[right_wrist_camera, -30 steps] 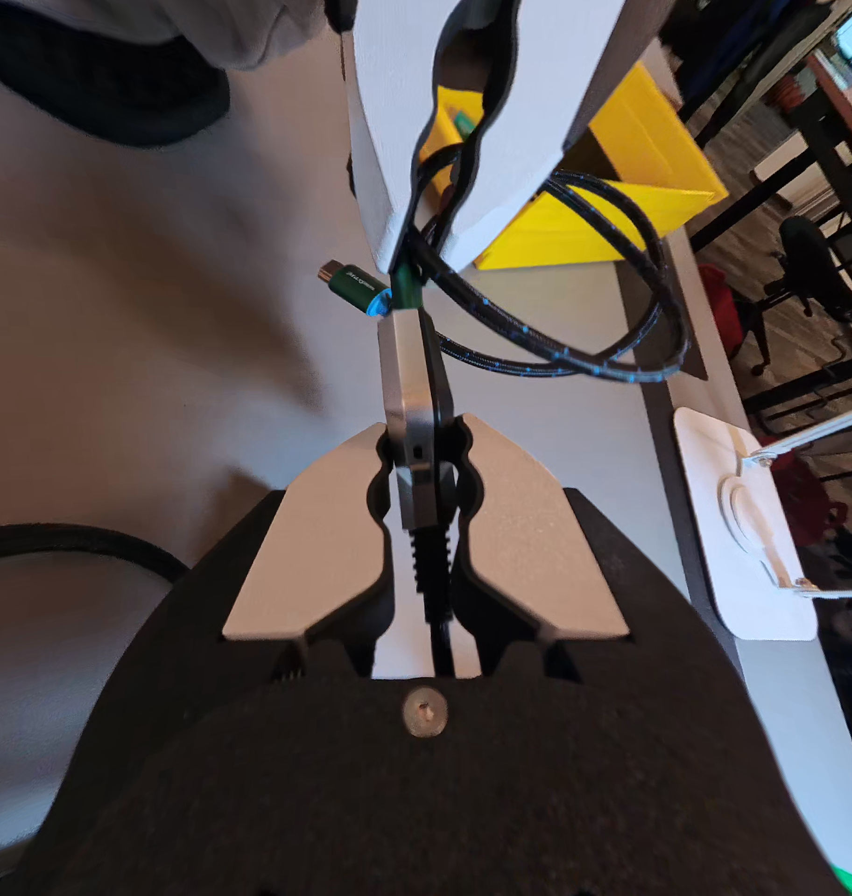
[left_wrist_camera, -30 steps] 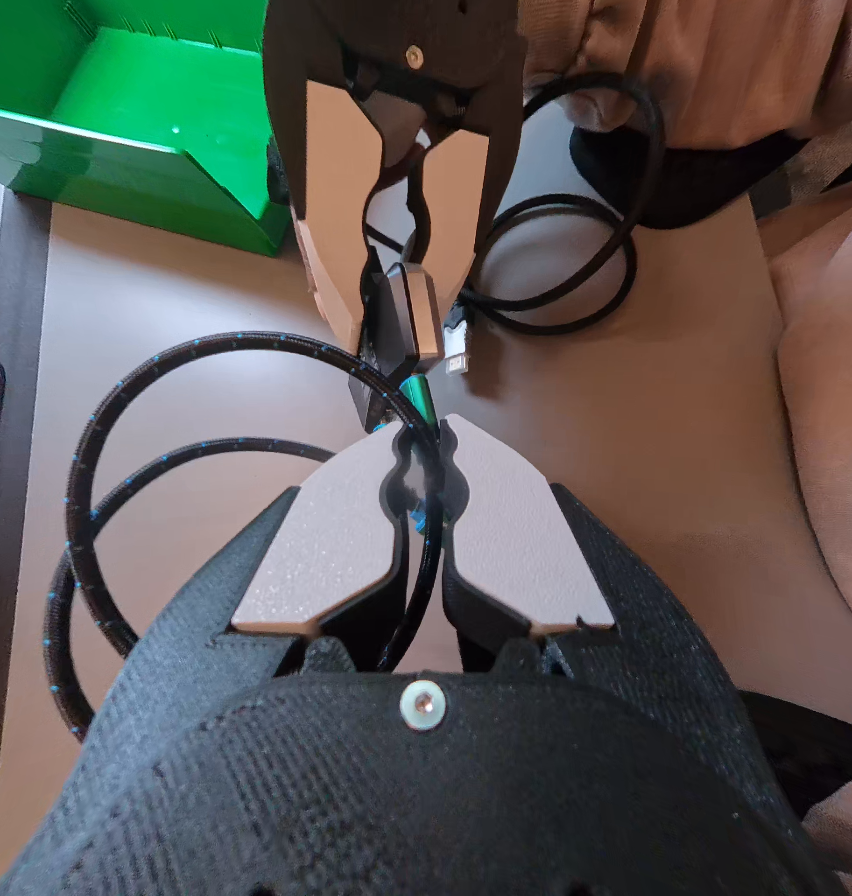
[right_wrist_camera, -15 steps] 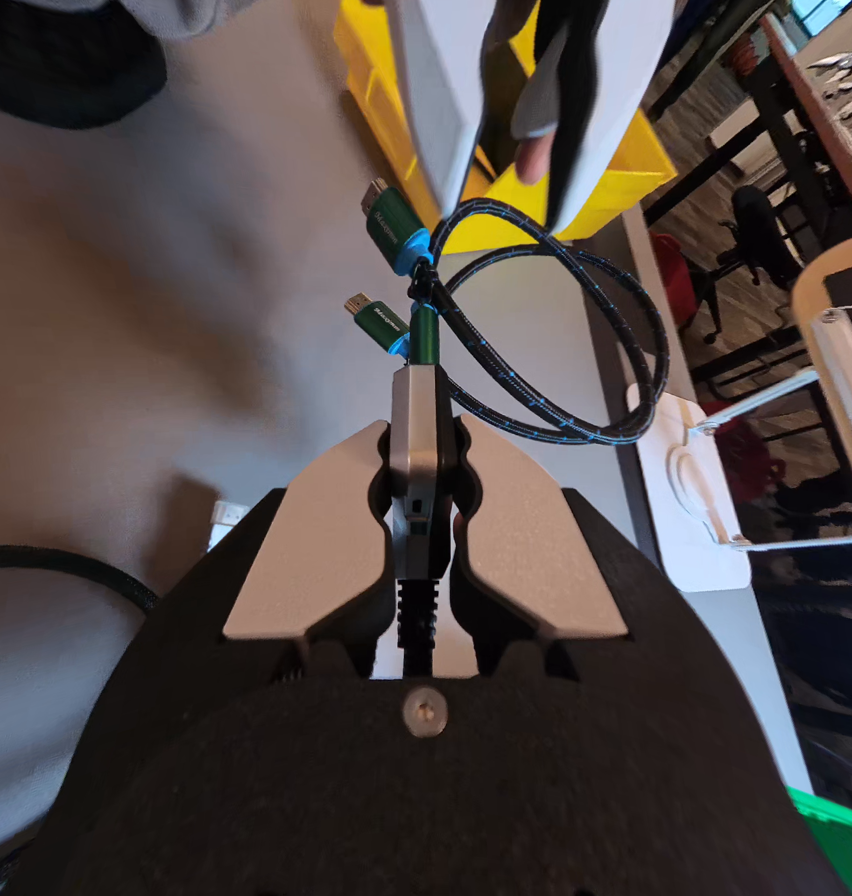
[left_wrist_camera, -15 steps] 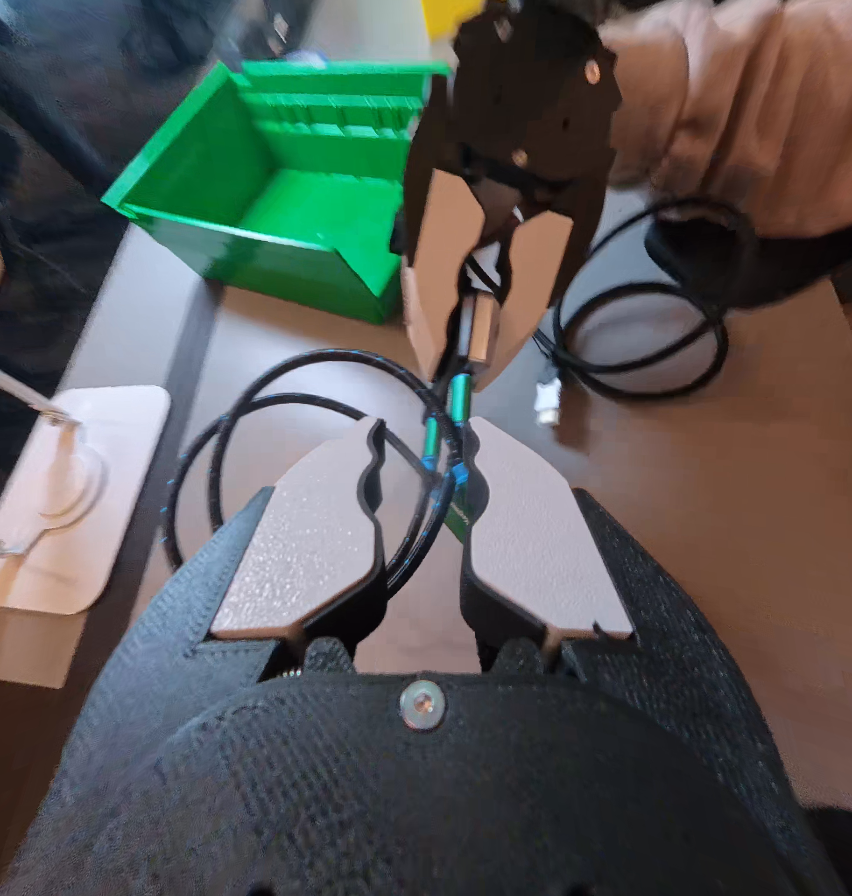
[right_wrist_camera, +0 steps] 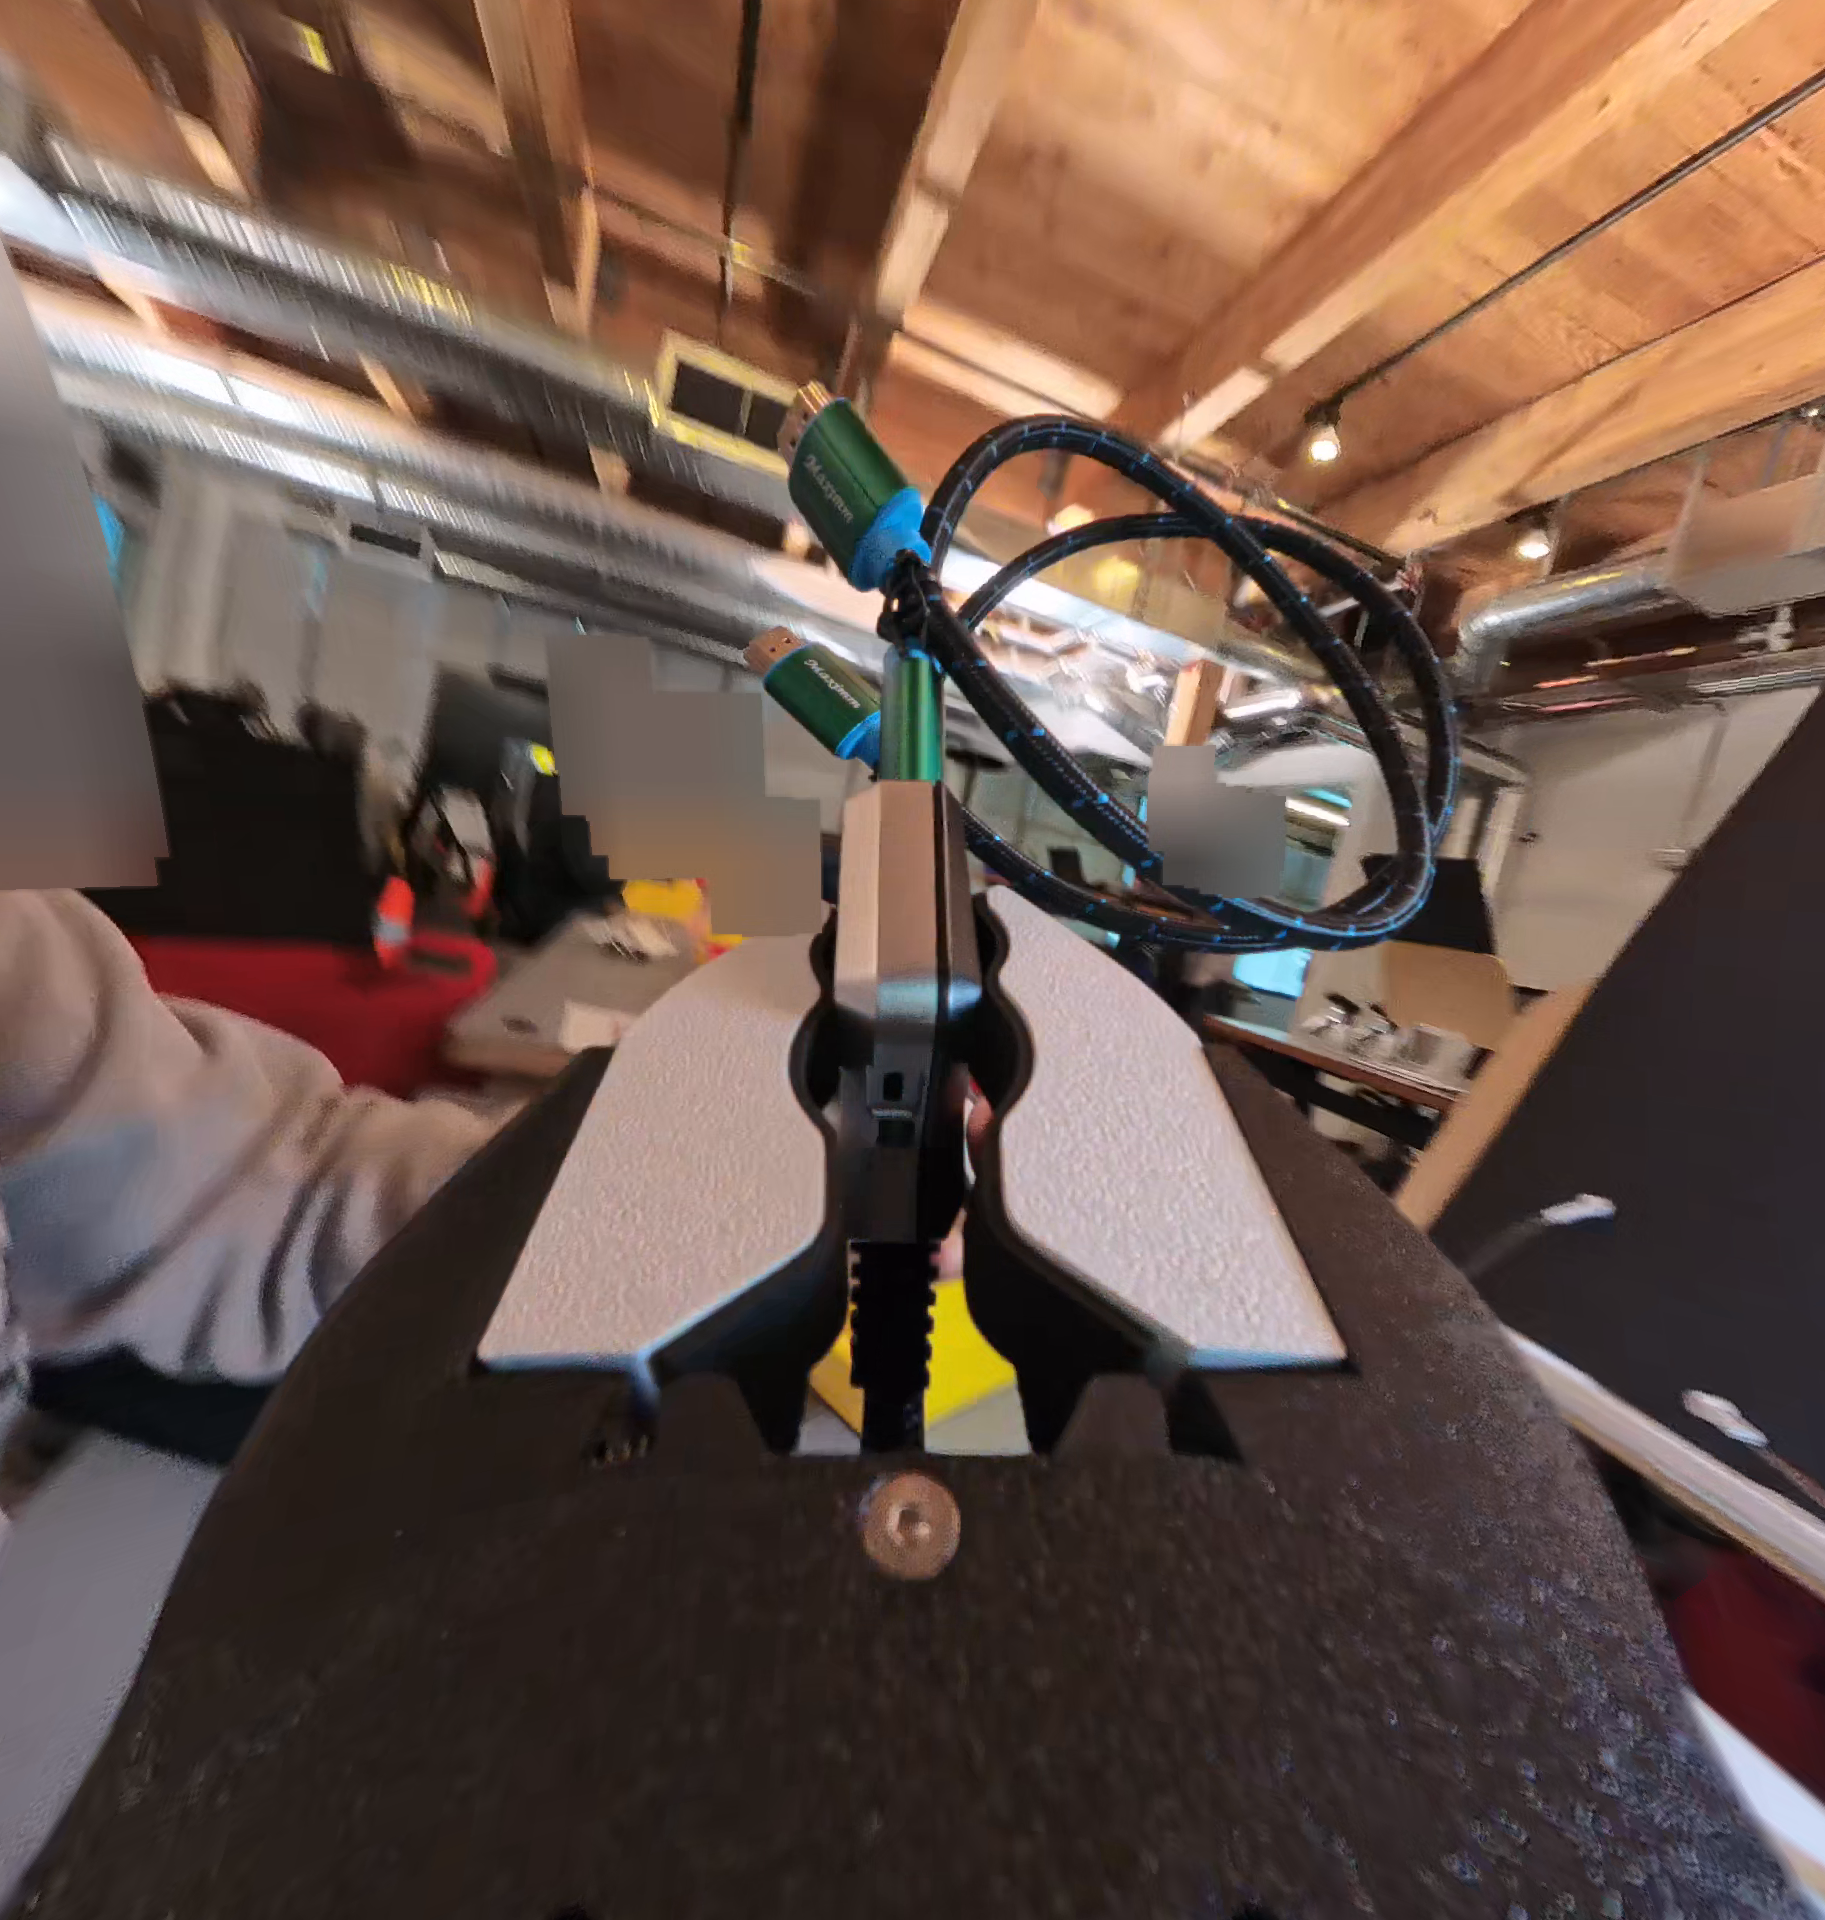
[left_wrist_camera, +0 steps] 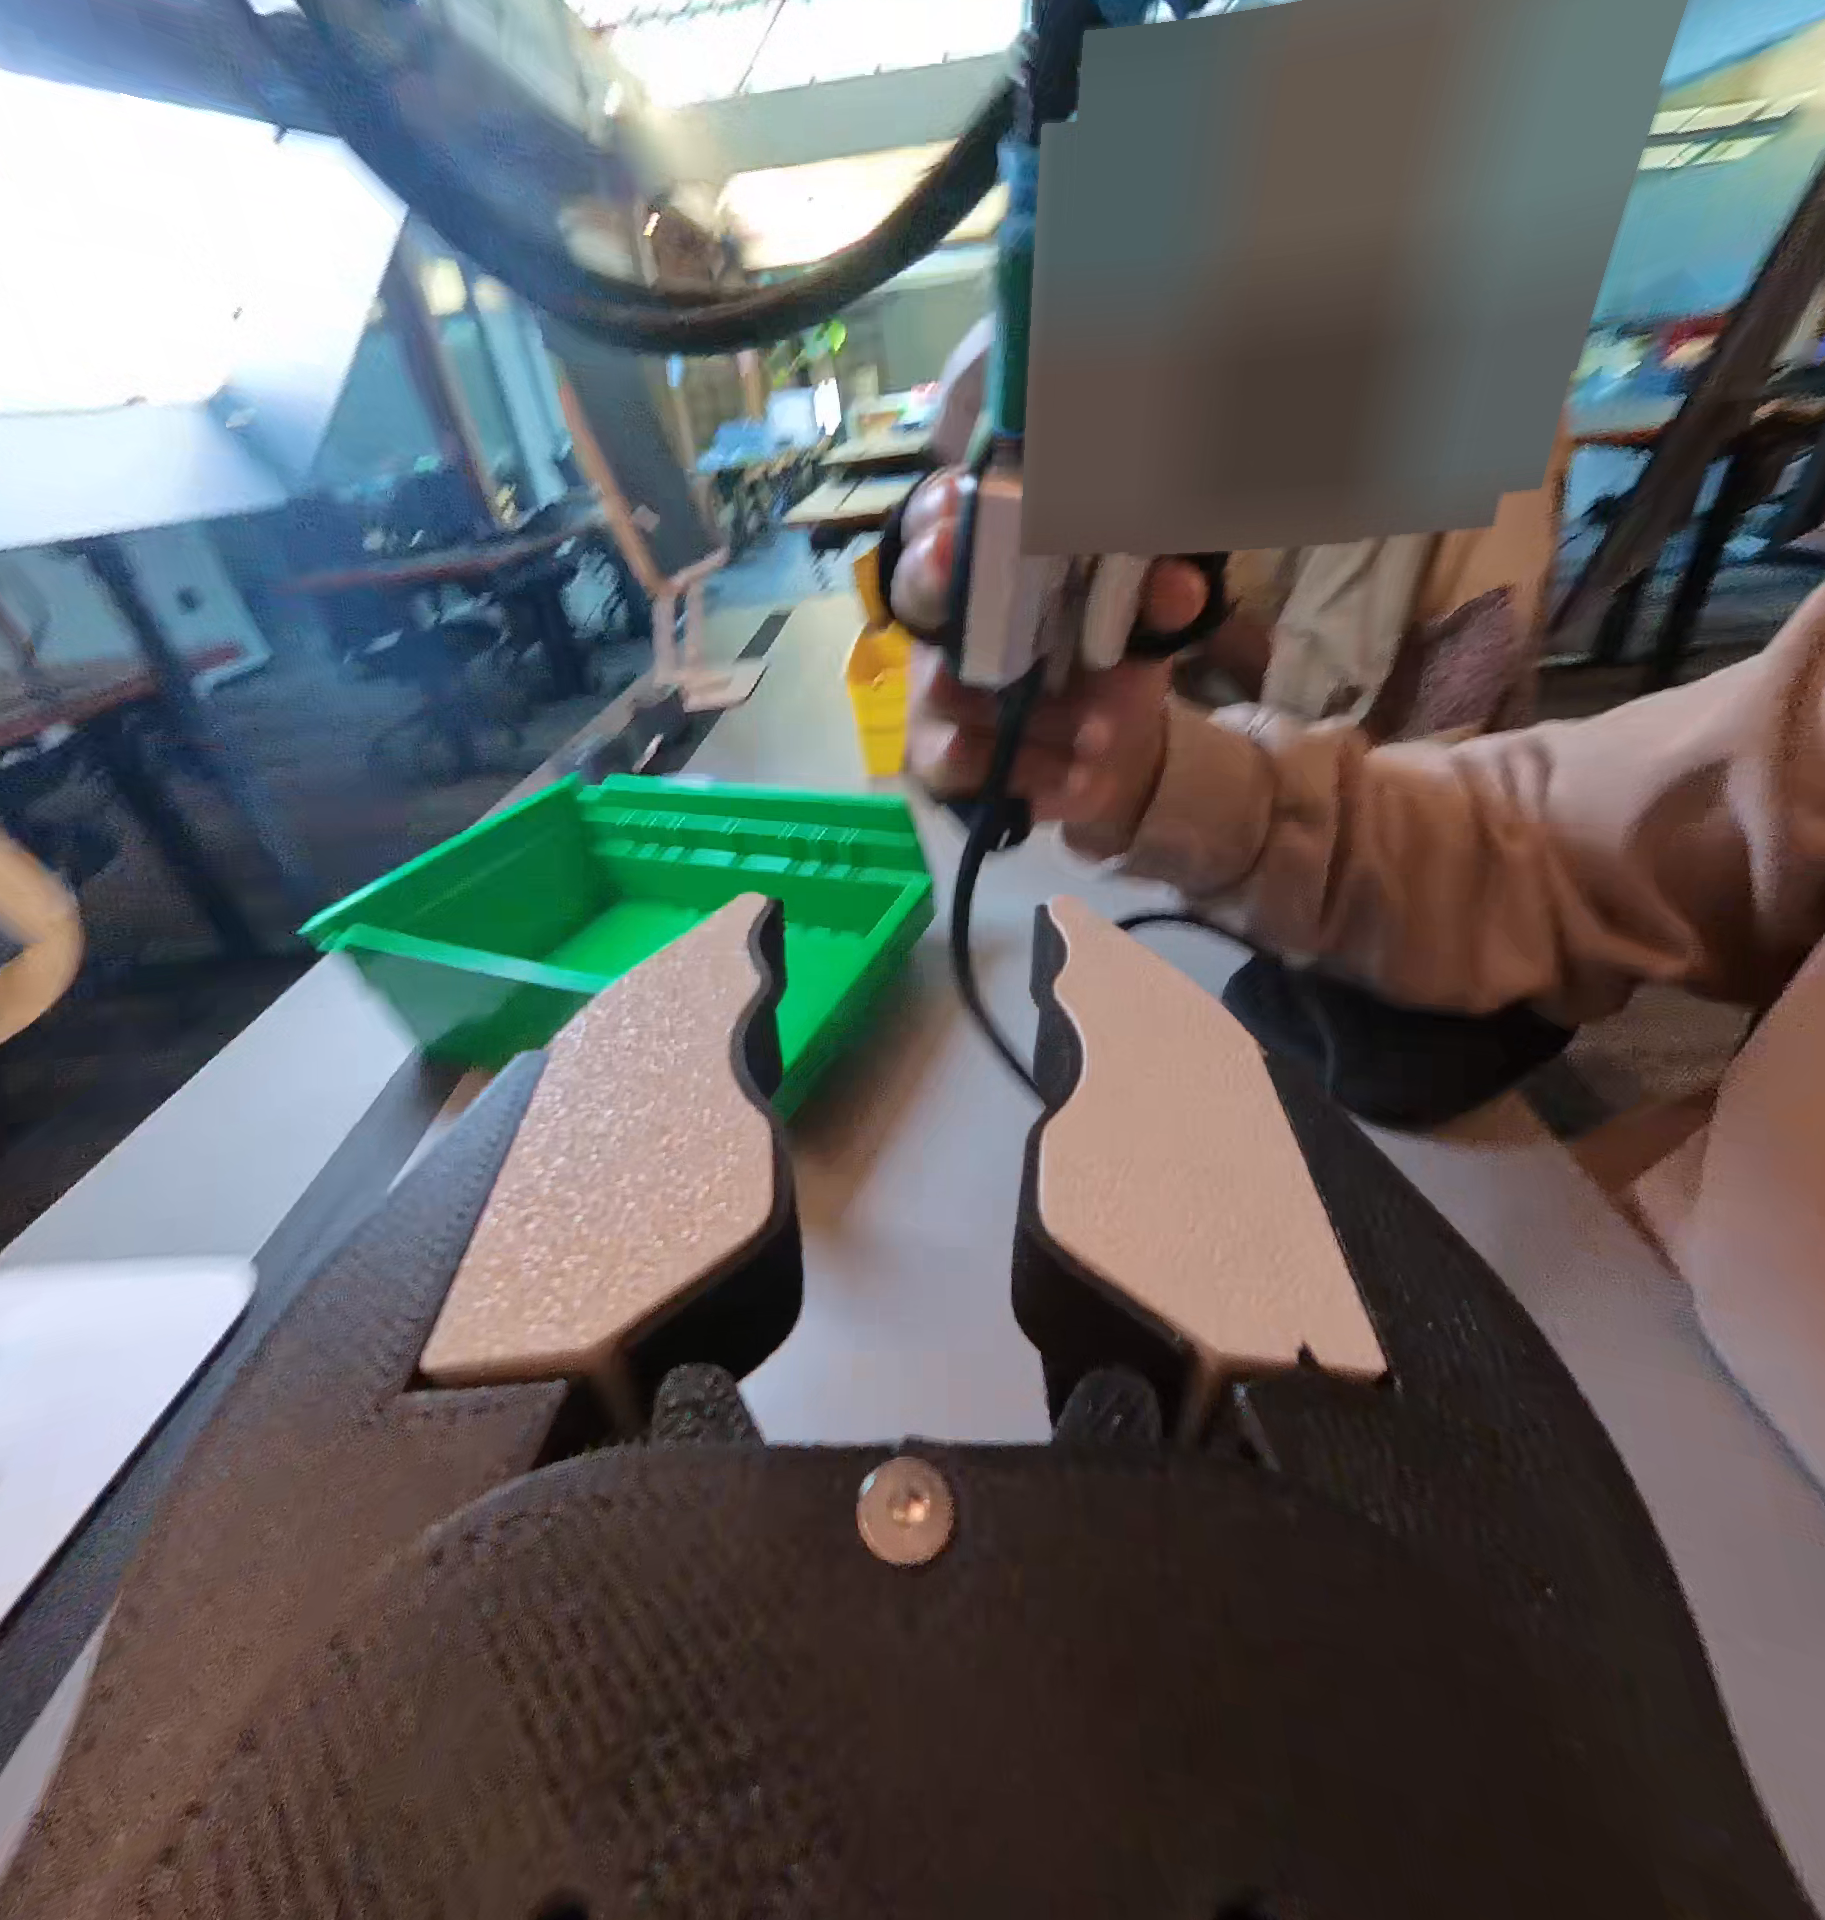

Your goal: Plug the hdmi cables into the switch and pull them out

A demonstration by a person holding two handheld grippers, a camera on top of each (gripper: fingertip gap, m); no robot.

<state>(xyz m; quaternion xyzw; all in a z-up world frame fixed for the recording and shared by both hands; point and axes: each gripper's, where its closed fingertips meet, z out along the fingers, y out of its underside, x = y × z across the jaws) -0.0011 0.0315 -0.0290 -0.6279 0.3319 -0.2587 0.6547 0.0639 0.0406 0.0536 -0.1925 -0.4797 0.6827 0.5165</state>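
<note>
Released since earlier, the braided cable (right_wrist_camera: pixel 1178 727) dangles from the switch (right_wrist_camera: pixel 903 904) (right hand-held gripper (right_wrist_camera: pixel 906 997) clamps it); left hand-held gripper (left_wrist_camera: pixel 906 1049) gapes empty.

Lettering on green plugs (right_wrist_camera: pixel 848 488) (seemingly branding).

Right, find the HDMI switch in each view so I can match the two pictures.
Left wrist view: the HDMI switch sits upper centre, held upright in the far right hand-held gripper, partly behind a blur patch.
Right wrist view: dead centre, the switch is clamped between the right hand-held gripper's fingers.
Shared landmark: the green plug standing in the switch's top, also visible in the left view.
</note>
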